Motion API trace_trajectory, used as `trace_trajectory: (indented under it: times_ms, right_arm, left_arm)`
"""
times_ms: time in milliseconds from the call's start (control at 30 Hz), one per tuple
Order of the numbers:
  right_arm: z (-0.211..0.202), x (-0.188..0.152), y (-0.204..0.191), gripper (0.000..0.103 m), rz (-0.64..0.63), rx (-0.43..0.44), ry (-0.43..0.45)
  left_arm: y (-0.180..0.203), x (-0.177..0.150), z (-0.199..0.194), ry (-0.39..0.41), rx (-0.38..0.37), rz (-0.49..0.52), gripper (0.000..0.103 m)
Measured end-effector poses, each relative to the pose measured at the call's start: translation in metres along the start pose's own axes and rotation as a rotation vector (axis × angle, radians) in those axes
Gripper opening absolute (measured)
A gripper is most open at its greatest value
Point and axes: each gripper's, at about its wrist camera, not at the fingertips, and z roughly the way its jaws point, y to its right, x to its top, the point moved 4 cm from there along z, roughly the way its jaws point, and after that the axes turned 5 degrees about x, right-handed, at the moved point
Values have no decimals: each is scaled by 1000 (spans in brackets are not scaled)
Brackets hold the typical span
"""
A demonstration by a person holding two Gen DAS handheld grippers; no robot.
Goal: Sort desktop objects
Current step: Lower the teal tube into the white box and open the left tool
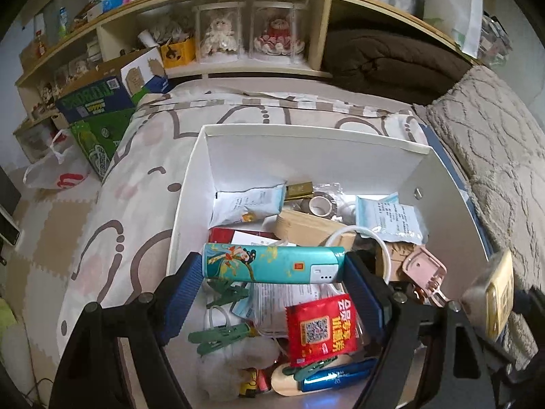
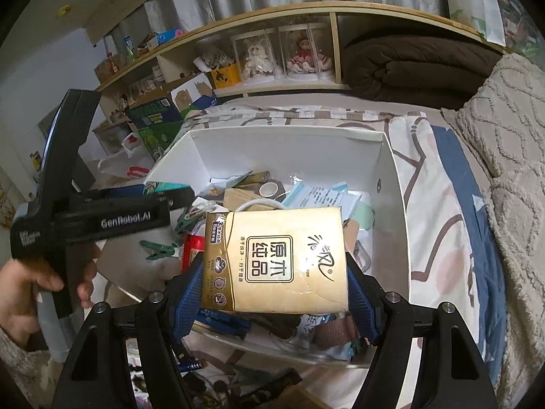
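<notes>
Honestly, your right gripper (image 2: 274, 289) pinches the soft, squashy tissue pack (image 2: 276, 259) sideways; your left gripper (image 1: 272, 293) clamps the rigid teal case (image 1: 272, 264) endwise.

The box (image 1: 190, 184) held three green clips (image 1: 223, 334), two sachets (image 1: 250, 201), one tape roll (image 1: 322, 204) and one red packet (image 1: 322, 327).
</notes>
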Motion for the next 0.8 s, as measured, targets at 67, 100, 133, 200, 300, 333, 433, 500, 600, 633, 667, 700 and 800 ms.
trace_trajectory:
  times_ms: [67, 100, 133, 200, 300, 333, 433, 500, 600, 633, 667, 700, 800]
  right_arm:
    - [2, -2, 1, 75, 4, 3, -7]
    - [3, -2, 2, 75, 4, 3, -10]
    - [4, -2, 2, 75, 4, 2, -12]
    - [5, -2, 4, 75, 4, -3, -15]
    - [6, -1, 9, 75, 14, -9, -18]
    - [6, -1, 11, 75, 19, -11, -18]
    - [6, 2, 15, 75, 36, -19, -20]
    - [7, 5, 18, 75, 48, -23, -23]
    - [7, 11, 20, 75, 69, -22, -29]
    - [7, 12, 19, 75, 76, -19, -31]
    - [7, 13, 19, 75, 80, -17, -33]
    - [7, 14, 18, 75, 78, -14, -38]
    - [6, 17, 14, 75, 56, -17, -44]
  left_arm:
    - [-2, -1, 3, 1, 0, -11, 97]
    - [-3, -3, 3, 0, -2, -12, 103]
    - [-2, -5, 3, -1, -8, -9, 103]
    - [0, -9, 4, -11, -8, 9, 103]
    - [0, -15, 2, -15, 3, 27, 103]
    - [0, -17, -2, -9, 1, 30, 103]
    - [0, -27, -17, 20, -3, 49, 103]
    - [1, -32, -27, 40, 0, 63, 103]
    - [1, -47, -46, 65, -17, 63, 103]
    - [0, -51, -52, 71, -22, 53, 103]
    - [-1, -58, -60, 78, -32, 40, 103]
    - [-2, -62, -65, 82, -37, 31, 103]
    - [-7, -80, -87, 109, -48, -16, 103]
